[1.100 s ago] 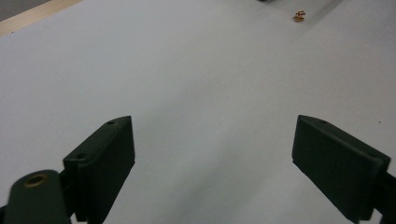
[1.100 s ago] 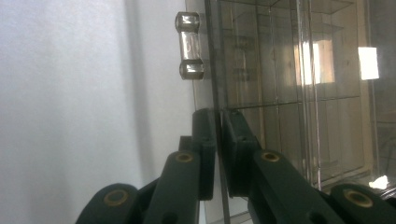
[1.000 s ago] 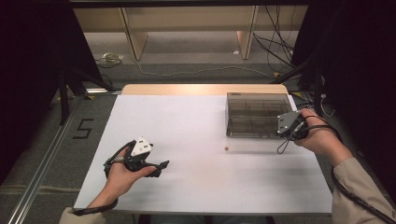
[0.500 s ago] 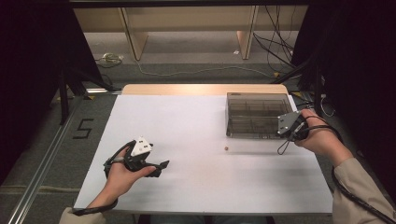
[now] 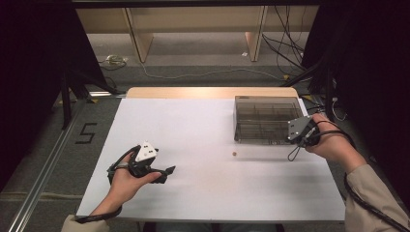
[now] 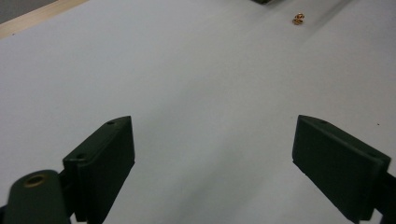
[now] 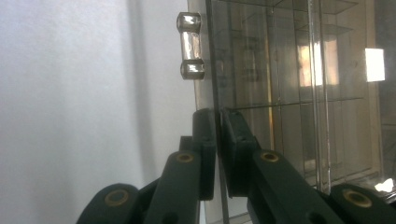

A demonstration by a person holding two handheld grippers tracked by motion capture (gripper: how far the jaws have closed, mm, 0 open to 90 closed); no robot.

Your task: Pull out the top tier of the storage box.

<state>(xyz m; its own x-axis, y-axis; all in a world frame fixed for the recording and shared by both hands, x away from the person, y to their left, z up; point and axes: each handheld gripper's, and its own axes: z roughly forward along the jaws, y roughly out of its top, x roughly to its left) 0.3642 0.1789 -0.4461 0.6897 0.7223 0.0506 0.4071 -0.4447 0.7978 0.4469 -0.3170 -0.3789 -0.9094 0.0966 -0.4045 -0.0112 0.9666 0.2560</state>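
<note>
From the high view, a white table [image 5: 203, 193] carries a smoky clear compartment box [image 5: 263, 118] toward its far right corner, and a small copper-coloured piece [image 5: 233, 154] lies alone on the bare top just in front of the box's near left corner. The right gripper [image 5: 296, 136] sits at the box's near right corner, held by a hand coming in from the right edge, while the left gripper [image 5: 167, 172] rests low over the near left part of the table, well apart from both the box and the little piece, its grey three-cornered plate facing up. In the left gripper view, the two black jaws stand spread with nothing but white table between them, and the copper-coloured piece [image 6: 298, 19] shows far ahead near the top edge, next to a dark corner of the box. In the right gripper view, the jaws are pressed together on a thin clear wall of the box [image 7: 289, 70], one pad on each side of the pane, close below a small clear hinge or latch barrel [image 7: 190, 45] fixed to that edge; the box's dividers show through the pane.
</note>
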